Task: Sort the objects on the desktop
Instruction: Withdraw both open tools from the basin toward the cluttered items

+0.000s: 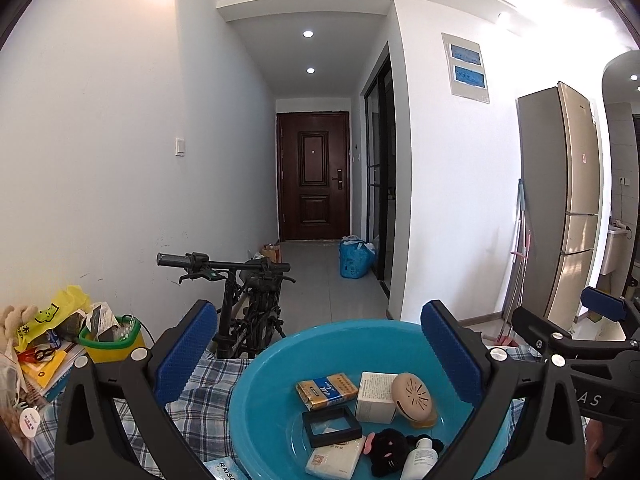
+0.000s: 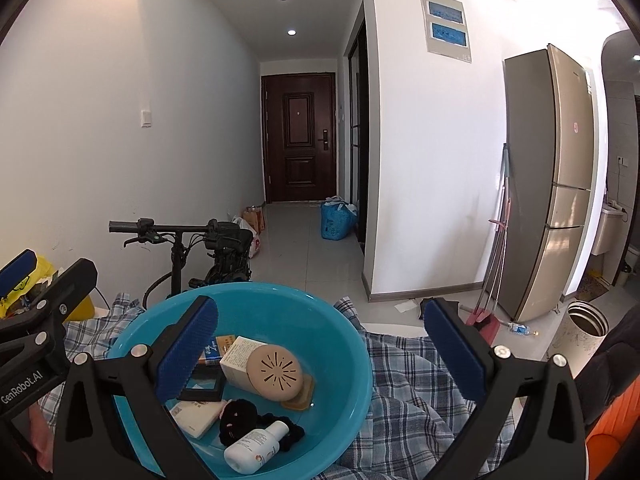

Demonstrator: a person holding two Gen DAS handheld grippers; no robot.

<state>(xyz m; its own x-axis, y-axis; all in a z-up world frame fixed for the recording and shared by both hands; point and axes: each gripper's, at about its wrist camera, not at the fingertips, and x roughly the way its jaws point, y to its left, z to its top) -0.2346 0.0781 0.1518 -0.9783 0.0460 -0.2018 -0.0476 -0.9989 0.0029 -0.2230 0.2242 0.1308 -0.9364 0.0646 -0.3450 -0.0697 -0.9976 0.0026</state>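
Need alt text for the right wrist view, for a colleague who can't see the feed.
The open right gripper hovers empty over a blue basin on a plaid cloth. The basin holds a white bottle, a round beige case, small boxes and a black plush. Behind are a bicycle, a hallway door and a fridge.

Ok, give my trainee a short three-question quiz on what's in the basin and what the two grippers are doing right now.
1. True or false: the left gripper holds the white bottle.
2. Which lies in the blue basin? A) scissors B) round beige vented case C) mug
3. Fill in: the basin sits on a ____ cloth.

Key: 1 false, its fingers stand wide apart and empty, as do those of the right gripper. 2 B. 3 plaid.
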